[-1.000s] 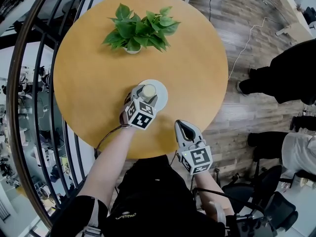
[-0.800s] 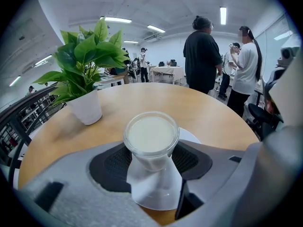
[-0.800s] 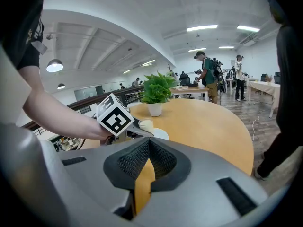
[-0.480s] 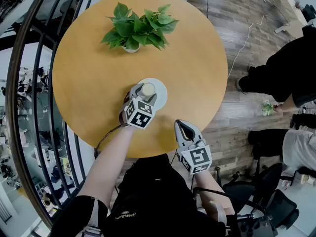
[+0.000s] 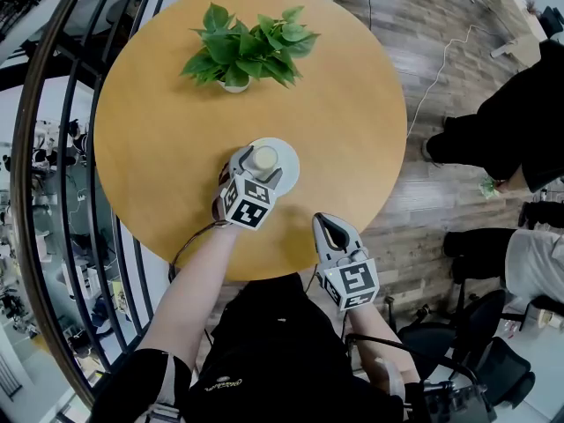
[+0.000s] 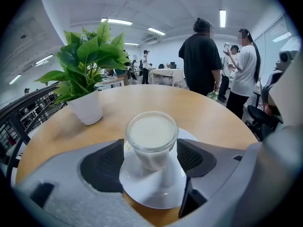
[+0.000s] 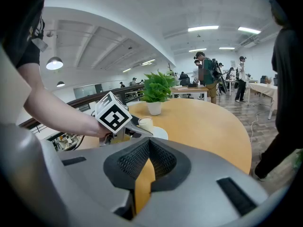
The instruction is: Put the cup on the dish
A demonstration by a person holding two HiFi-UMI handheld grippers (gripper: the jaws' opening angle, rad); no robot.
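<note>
No legible text — shirt logo (image 5: 219,382) too small (blurred).

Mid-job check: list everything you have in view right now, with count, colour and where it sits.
table: one, round, tan wood, centre of the head view
potted plant: one, green leaves in a white pot, far side of the table
dish: one, white, near side of the table
cup: one, clear glass with white filling, standing on the dish
railing: one, black, left of the table
bystanders: several, dark and white clothes, beyond the table
left tongs: one, grey, either side of the cup; jaws have just been opening, pads look clear of it
right tongs: one, grey, shut and empty, at the near table edge
</note>
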